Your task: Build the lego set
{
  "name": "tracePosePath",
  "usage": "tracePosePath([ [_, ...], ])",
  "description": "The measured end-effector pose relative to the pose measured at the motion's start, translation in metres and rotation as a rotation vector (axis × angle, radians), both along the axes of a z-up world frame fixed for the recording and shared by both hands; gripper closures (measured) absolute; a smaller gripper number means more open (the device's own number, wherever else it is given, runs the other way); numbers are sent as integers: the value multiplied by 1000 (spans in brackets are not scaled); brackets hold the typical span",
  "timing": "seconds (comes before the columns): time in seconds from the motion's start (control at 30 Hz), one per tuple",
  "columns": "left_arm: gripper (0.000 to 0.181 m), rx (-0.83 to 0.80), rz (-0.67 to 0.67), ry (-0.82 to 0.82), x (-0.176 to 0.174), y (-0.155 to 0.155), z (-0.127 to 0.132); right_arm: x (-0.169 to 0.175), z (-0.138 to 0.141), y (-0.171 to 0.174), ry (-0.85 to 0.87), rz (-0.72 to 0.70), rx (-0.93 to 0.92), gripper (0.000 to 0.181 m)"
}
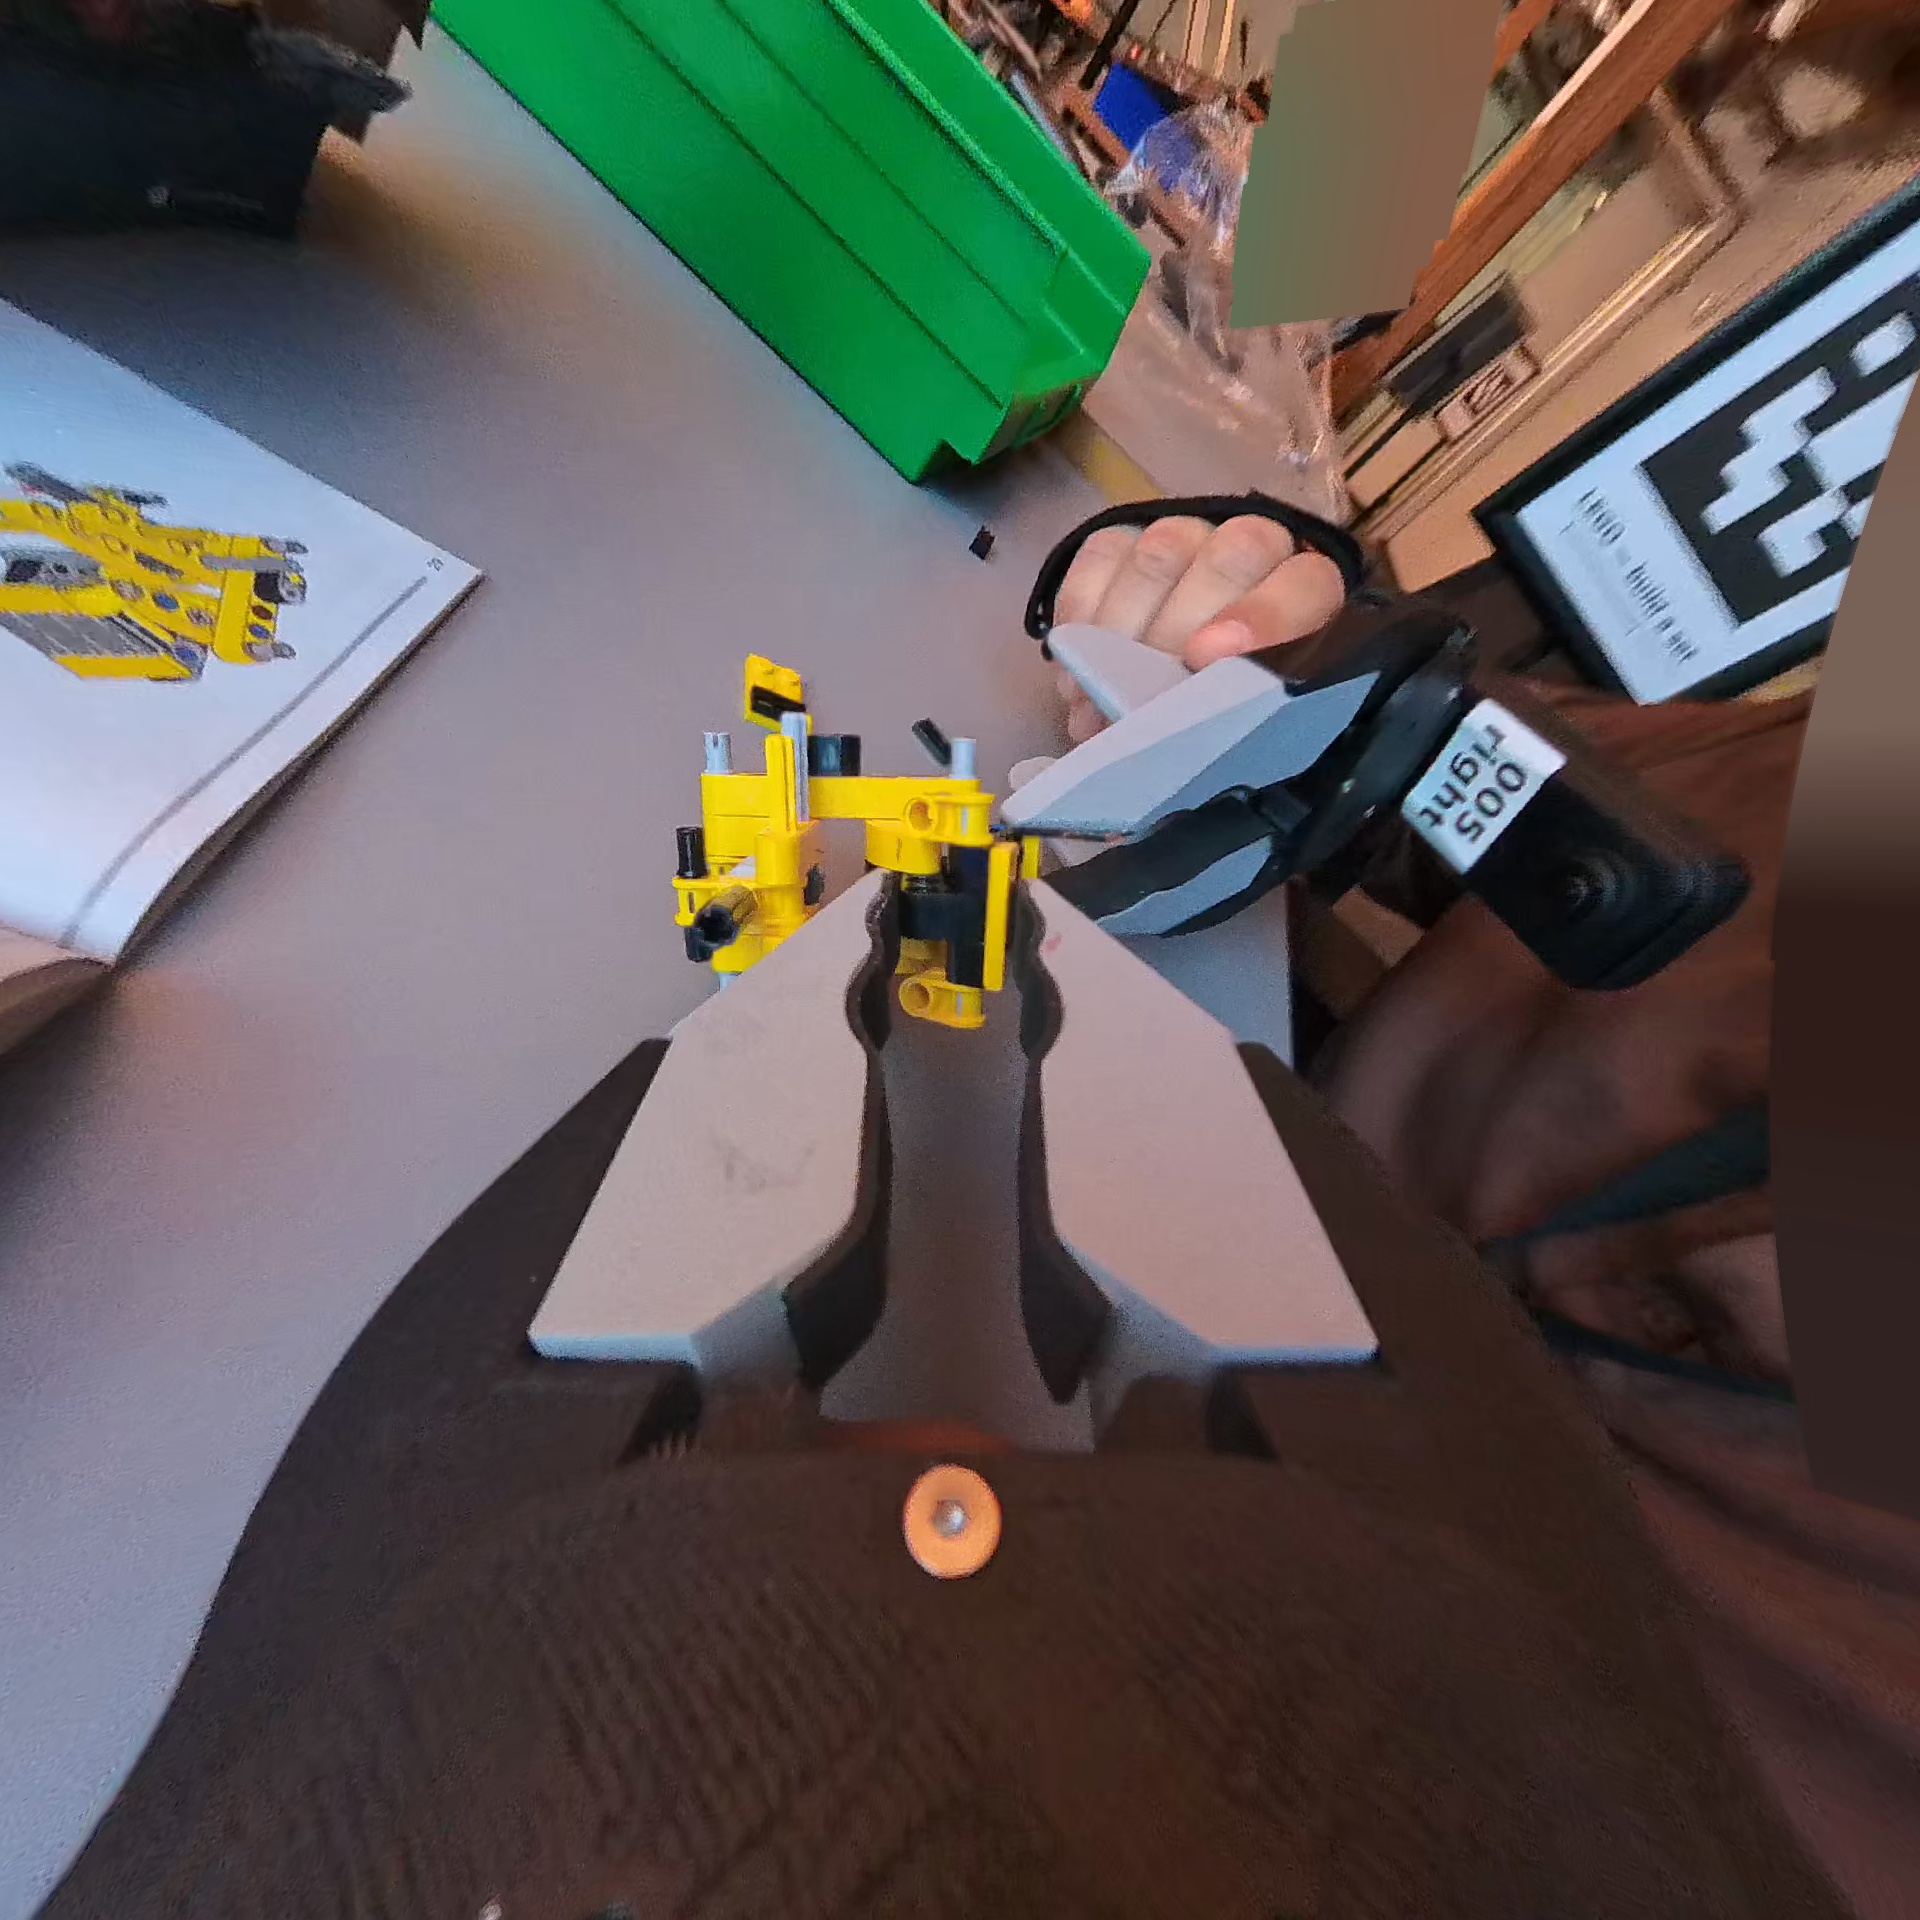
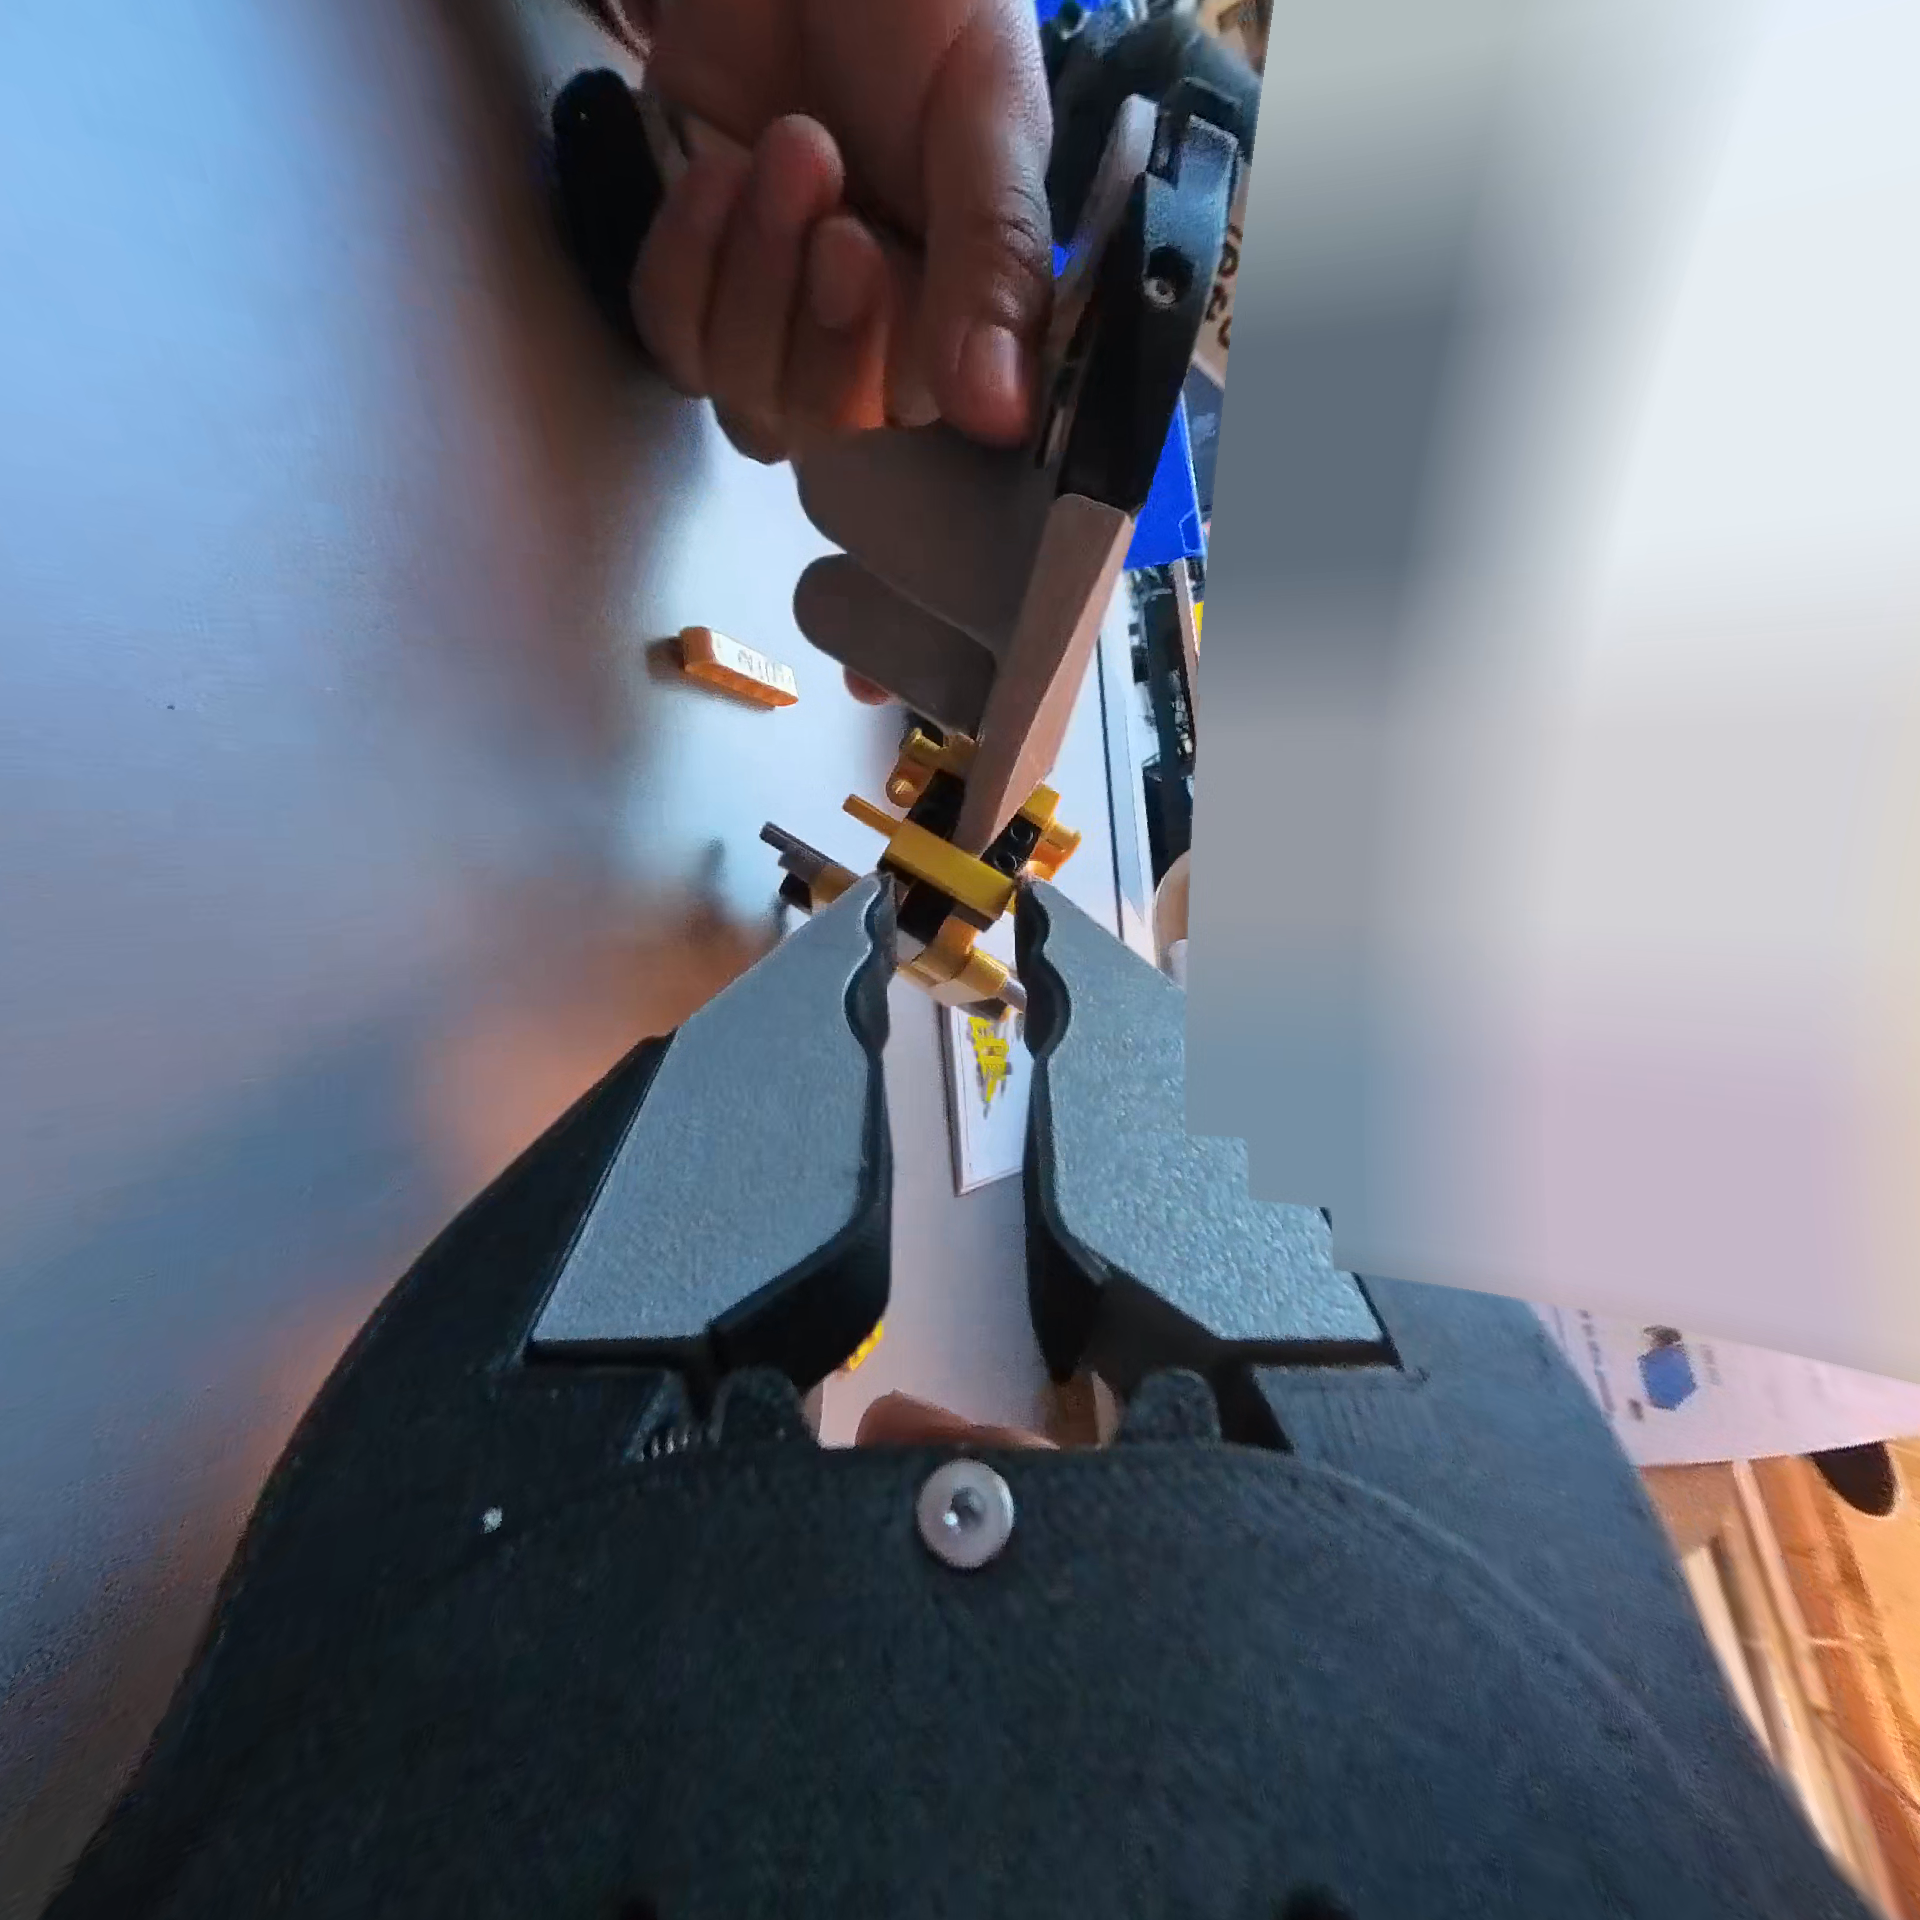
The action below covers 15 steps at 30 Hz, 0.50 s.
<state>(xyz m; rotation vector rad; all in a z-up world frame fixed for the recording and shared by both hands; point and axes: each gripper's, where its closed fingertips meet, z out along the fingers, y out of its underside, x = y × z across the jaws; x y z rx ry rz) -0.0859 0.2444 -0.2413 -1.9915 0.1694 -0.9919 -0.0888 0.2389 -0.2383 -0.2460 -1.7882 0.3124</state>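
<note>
A yellow and black lego model (image 1: pixel 790 821) with grey and black pins is held above the grey table (image 1: pixel 540 436). My left gripper (image 1: pixel 951 894) is shut on its near end, a yellow and black block between the fingertips. My right gripper (image 1: pixel 1023 847) comes in from the right, and its tips pinch the model's right edge. In the right wrist view my right gripper (image 2: pixel 953 888) has the model's yellow bar (image 2: pixel 940 868) between its fingertips. The left gripper's fingers (image 2: pixel 1029 665) come down onto the model from above, with a hand (image 2: pixel 831 260) on its handle.
An open instruction booklet (image 1: pixel 208 675) lies on the table at the left. Green bins (image 1: pixel 831 208) stand at the back. A small black piece (image 1: pixel 982 540) lies near them. A framed marker card (image 1: pixel 1766 468) stands at the right. A loose yellow piece (image 2: pixel 738 670) lies on the table.
</note>
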Motion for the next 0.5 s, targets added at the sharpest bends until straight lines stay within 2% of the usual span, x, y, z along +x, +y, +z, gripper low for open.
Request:
tracePosePath([
  [0.13, 163, -35, 7, -83, -1, 1, 2, -1, 2, 2, -6, 1, -44, 162],
  [0.5, 163, -80, 3, -183, 1, 3, 4, -1, 4, 3, -12, -1, -98, 162],
])
